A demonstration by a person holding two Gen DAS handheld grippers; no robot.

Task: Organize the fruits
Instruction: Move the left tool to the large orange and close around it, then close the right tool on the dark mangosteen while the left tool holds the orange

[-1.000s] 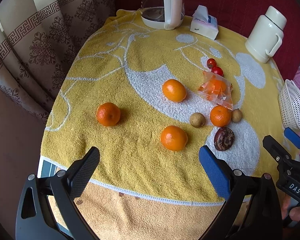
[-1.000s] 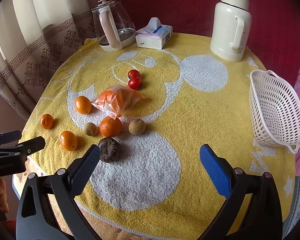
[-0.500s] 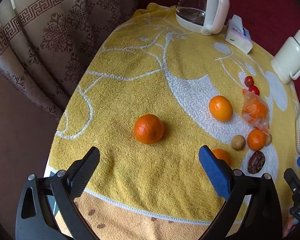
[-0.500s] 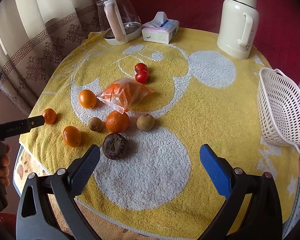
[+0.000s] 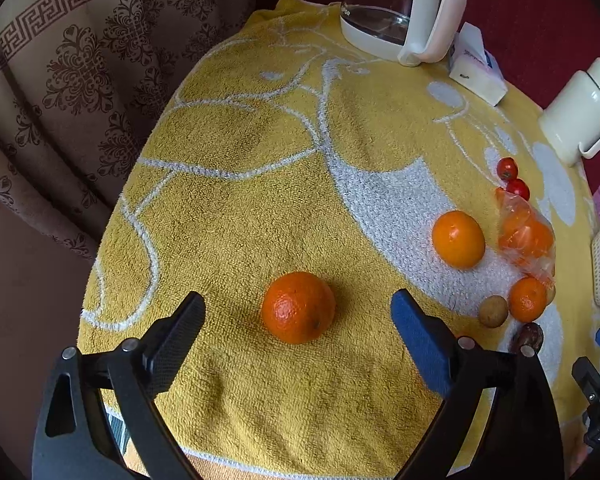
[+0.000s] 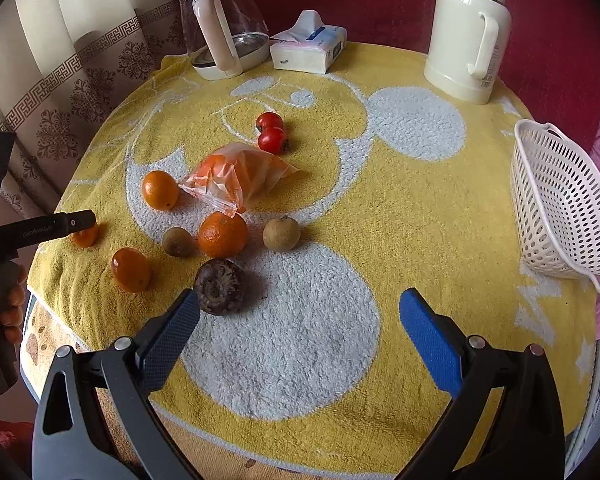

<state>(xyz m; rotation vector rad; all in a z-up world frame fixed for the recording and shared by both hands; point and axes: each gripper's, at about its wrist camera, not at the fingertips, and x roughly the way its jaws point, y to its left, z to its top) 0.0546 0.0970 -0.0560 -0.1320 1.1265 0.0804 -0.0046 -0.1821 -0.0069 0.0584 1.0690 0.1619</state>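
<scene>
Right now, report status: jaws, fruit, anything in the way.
Left gripper open, jaws just closing a little, astride the lone orange, not touching. Right gripper open, empty, over the towel. Basket empty. Nothing in the way.

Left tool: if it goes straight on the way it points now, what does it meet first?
Most likely the orange lying alone on the yellow towel. It sits centred between the open fingers of the left tool, though depth is hard to judge.
</scene>
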